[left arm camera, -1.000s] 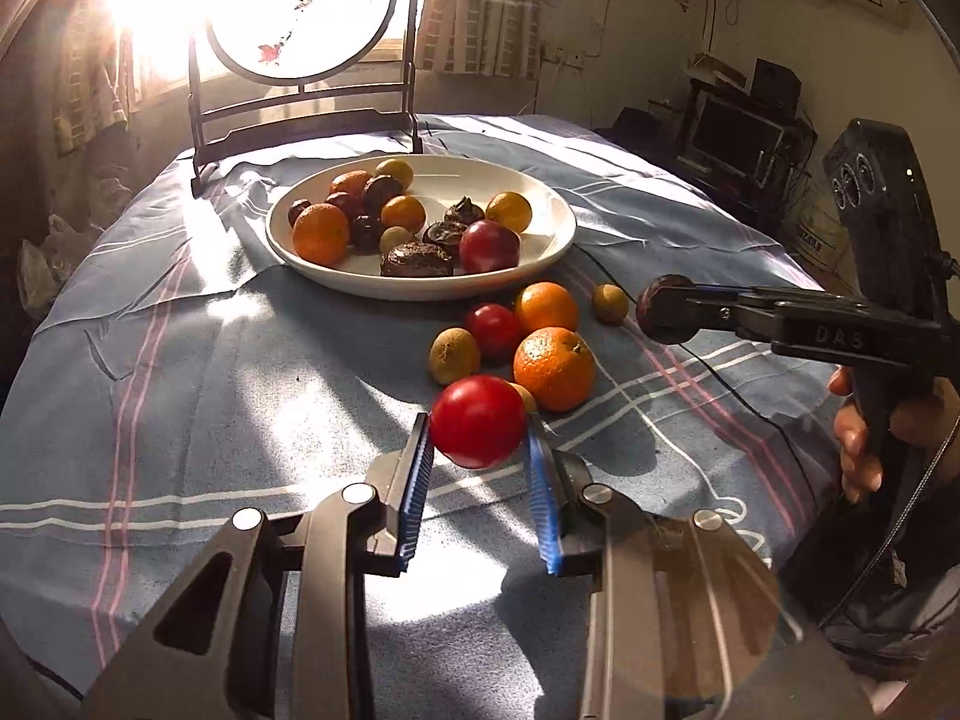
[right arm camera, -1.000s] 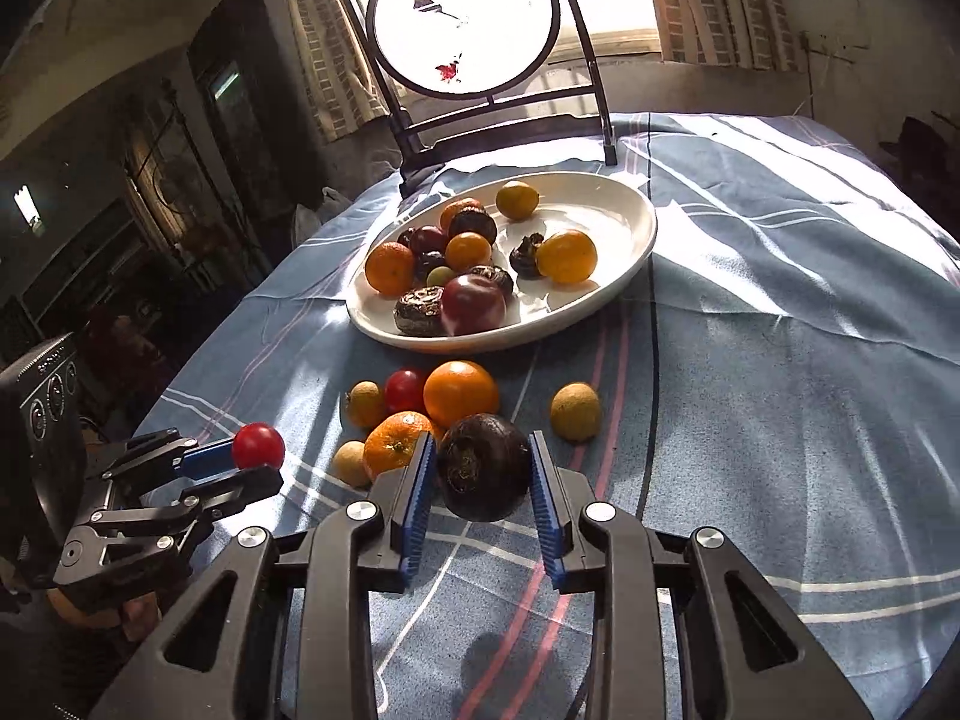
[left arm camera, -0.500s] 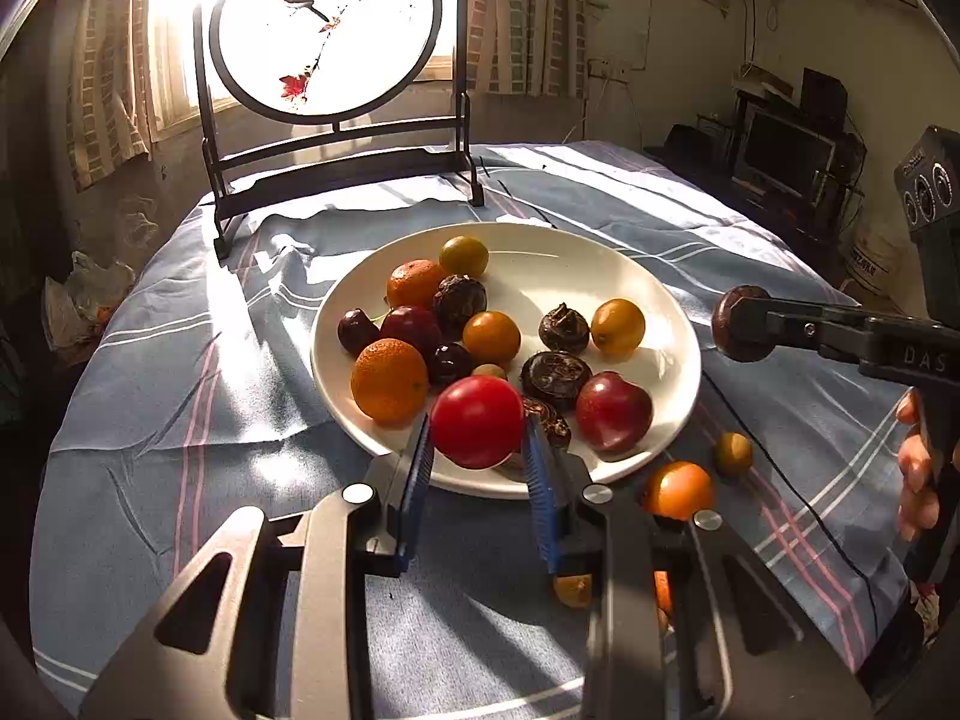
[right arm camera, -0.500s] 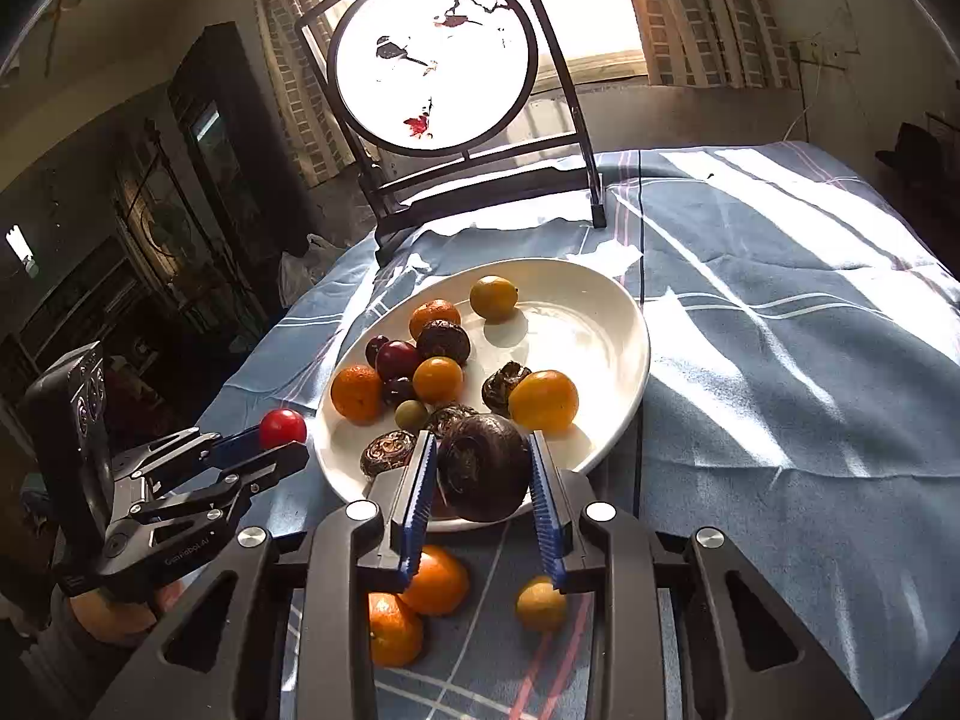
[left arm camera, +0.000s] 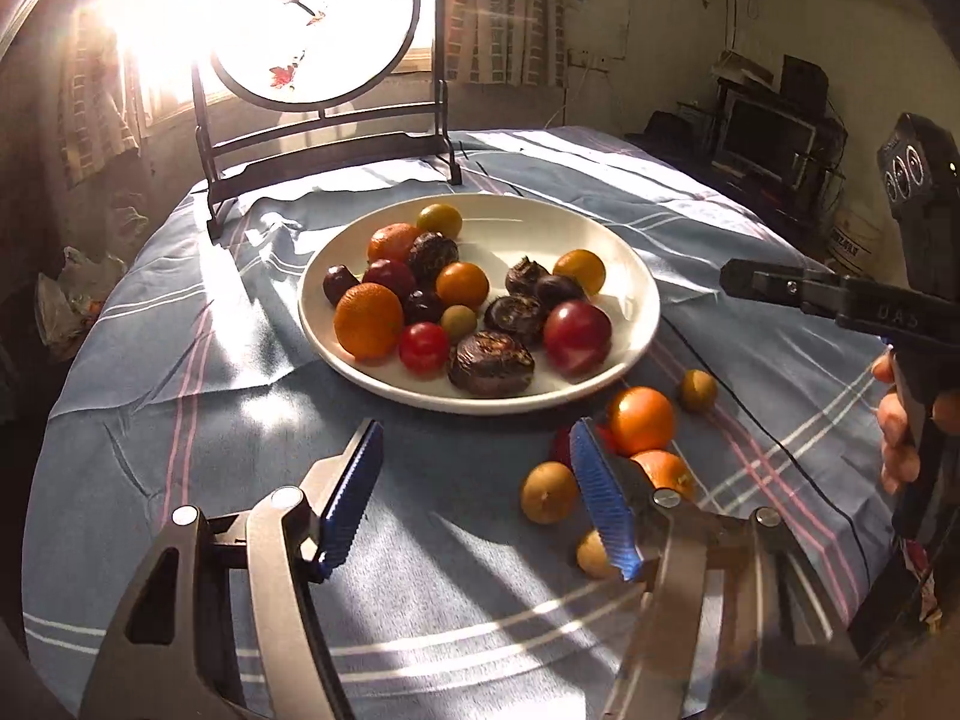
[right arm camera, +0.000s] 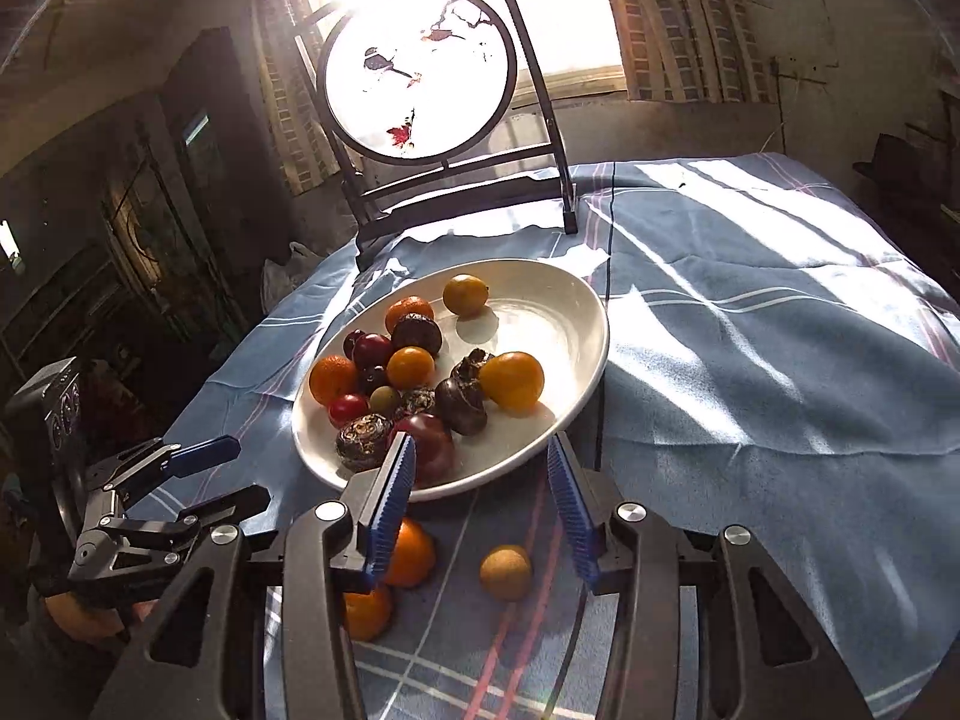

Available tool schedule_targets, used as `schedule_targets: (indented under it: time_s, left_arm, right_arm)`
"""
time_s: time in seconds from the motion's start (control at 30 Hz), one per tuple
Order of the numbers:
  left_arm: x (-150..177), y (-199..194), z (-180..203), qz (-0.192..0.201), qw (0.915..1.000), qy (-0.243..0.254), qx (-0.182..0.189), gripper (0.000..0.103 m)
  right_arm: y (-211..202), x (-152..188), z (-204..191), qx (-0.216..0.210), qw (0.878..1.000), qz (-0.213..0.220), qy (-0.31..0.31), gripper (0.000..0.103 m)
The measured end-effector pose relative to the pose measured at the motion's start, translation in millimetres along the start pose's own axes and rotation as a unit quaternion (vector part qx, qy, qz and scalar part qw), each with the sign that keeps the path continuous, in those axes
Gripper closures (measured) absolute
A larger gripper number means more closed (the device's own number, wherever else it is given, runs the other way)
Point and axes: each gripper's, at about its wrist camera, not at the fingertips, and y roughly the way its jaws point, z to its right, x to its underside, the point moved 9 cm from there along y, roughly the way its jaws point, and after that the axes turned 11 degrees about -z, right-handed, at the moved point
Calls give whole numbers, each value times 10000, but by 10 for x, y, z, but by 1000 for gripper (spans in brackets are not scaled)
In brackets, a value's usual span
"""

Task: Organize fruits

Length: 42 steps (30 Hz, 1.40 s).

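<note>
A white plate (left arm camera: 636,276) holds several fruits: oranges, dark plums and red tomatoes. A small red tomato (left arm camera: 423,347) lies at the plate's near edge, and a dark round fruit (right arm camera: 461,403) lies in the plate beside a yellow-orange one. My left gripper (left arm camera: 480,498) is open and empty, just short of the plate. My right gripper (right arm camera: 483,504) is open and empty at the plate's near rim (right arm camera: 576,414). Loose fruits lie on the cloth: an orange (left arm camera: 641,420), a second orange (left arm camera: 663,471) and small tan fruits (left arm camera: 547,492).
The round table has a blue striped cloth (left arm camera: 180,420). A dark-framed round screen ornament (left arm camera: 312,18) stands behind the plate. A dark cabinet (right arm camera: 150,192) and clutter stand beyond the table's edges. My left gripper also shows in the right wrist view (right arm camera: 222,474).
Both grippers have opened. The red tomato has left my left gripper and the dark fruit has left my right one; both now lie in the plate. Both grippers have drawn back slightly.
</note>
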Motion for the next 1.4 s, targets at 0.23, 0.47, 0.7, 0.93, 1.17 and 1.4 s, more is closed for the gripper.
schedule_targets:
  time_s: [0.23,0.47,0.7,0.93,1.17,1.4]
  left_arm:
    - [493,119,446,-452,9966,682,-59,59]
    - [412,293,507,-607,9965,565,51,61]
    - [472,270,604,-566,9957,717,129,77]
    - [549,57,453,-357,9985,349,244,77]
    - [582,5,327,-275,9992,154,228,77]
    - [418,-103,206,-52,9997,-1,243,77]
  right_arm:
    - [-145,519,37,-101,9998,-107,106,57]
    - [-147,645,64,1,9997,-227,49,57]
    - [90,600,141,196,9979,-617,6,57]
    - [445,486,37,382,9934,-1055,-216,57]
    - [506,434,-16,269,9937,-1073,-163,78]
    - [110,396,0,188,9978,-603,-189,79]
